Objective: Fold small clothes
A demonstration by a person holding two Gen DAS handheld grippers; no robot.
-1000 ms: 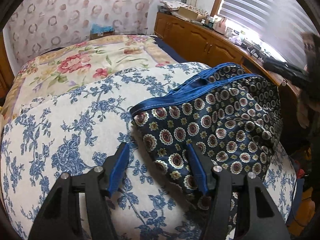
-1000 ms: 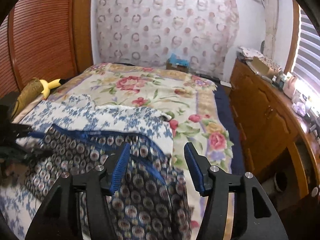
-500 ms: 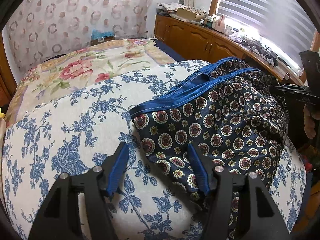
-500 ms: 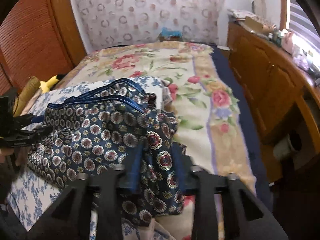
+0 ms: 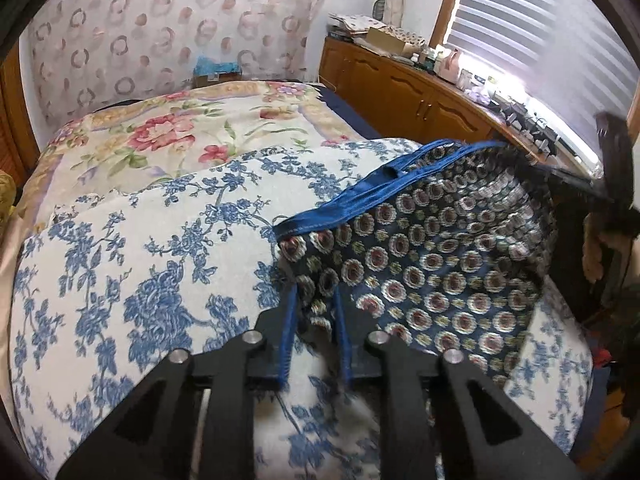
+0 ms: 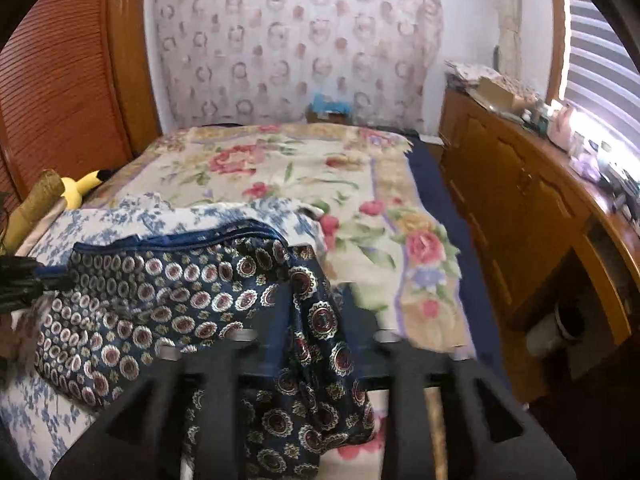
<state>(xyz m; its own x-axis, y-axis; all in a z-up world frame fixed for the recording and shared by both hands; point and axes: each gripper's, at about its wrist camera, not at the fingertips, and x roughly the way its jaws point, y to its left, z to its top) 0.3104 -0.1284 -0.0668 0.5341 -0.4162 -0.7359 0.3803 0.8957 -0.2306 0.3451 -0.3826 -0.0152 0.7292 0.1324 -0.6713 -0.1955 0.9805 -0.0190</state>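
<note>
Two close wrist views, bed (image 5: 168, 240) shared.

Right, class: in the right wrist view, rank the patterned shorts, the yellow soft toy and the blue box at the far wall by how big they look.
1. patterned shorts, by far the largest, though nearest the camera.
2. yellow soft toy.
3. blue box: looks much like the toy in size, and sits farther off, so this ranking is unsure.

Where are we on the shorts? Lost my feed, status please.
Left gripper closing on shorts corner. Right gripper opening, fabric draped between pads. Shorts unfolded on blue-floral quilt. Nothing in the way.
</note>
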